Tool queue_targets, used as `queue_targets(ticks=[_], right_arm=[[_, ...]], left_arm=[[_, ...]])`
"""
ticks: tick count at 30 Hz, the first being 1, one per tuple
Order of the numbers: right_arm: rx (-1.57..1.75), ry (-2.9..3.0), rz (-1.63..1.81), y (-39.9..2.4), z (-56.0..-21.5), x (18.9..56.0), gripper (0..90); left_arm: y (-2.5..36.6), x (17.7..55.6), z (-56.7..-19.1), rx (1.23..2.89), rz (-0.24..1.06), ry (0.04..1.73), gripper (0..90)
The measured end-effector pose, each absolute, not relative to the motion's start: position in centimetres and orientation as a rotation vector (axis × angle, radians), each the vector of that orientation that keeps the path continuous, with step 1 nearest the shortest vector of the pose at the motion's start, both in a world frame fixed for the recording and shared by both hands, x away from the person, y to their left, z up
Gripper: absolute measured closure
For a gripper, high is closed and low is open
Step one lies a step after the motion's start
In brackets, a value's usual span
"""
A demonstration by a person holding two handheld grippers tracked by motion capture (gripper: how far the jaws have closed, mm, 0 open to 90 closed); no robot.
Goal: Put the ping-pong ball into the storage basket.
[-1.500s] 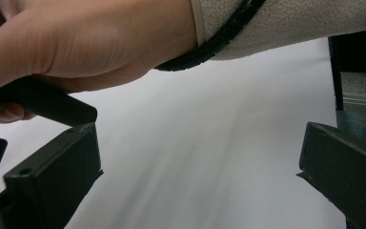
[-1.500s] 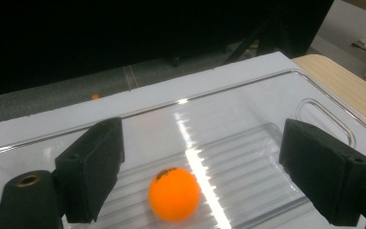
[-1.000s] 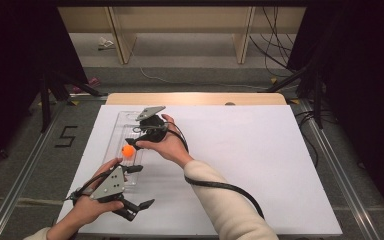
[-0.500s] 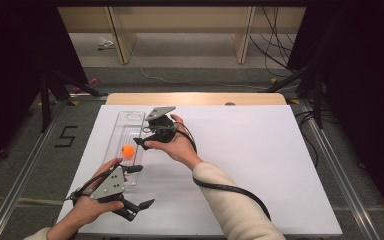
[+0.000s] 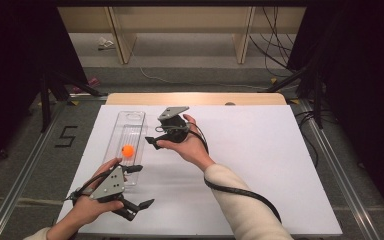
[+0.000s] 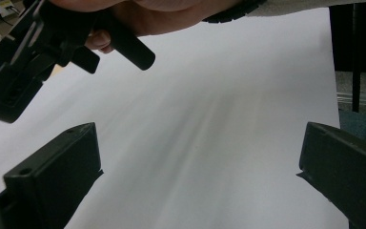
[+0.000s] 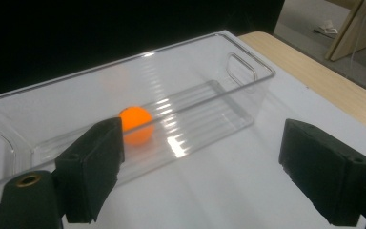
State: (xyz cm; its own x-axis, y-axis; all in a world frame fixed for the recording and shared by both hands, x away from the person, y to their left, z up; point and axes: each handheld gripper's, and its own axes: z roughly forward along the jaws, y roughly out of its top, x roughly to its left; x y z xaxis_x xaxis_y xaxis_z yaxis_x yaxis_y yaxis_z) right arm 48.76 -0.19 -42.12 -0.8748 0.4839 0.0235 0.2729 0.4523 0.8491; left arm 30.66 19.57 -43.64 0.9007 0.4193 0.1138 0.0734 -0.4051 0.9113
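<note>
Resting low at the near edge of the white counter [image 5: 260,165], the left tool [image 5: 136,208] sits in the person's left hand [image 5: 87,210] with its jaws spread wide, nothing between them; its grey three-cornered plate [image 5: 111,183] faces up and its jaws point toward the right side of the counter. In the left gripper view those two black jaws stand far apart over bare white surface, and the right hand with its tool shows at the upper left. Just beyond the left hand lies a clear plastic tray [image 5: 128,119], long and narrow, set lengthwise away from the person on the left part of the counter, its near end just beside the left hand. An orange ball [image 5: 127,150] lies on the ribbed floor of the tray, in its nearer half. To the right of the tray, the right hand [image 5: 192,145] holds the right tool [image 5: 150,142] above the counter, jaws turned toward the tray and parted, gripping nothing. In the right gripper view the jaws frame the tray's long side wall [image 7: 205,129], with the ball [image 7: 136,121] seen through the clear plastic near the left jaw, and the tray's cut-out handles at both ends
</note>
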Motion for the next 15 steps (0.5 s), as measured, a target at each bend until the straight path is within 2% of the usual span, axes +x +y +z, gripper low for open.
queue_targets(ticks=[15], right_arm=[[0.727, 2.443, 1.361, -4.7, -41.9, 48.0, 16.4]], left_arm=[[19.5, 30.7, -43.7, 1.967, 0.397, 0.365, 0.0]])
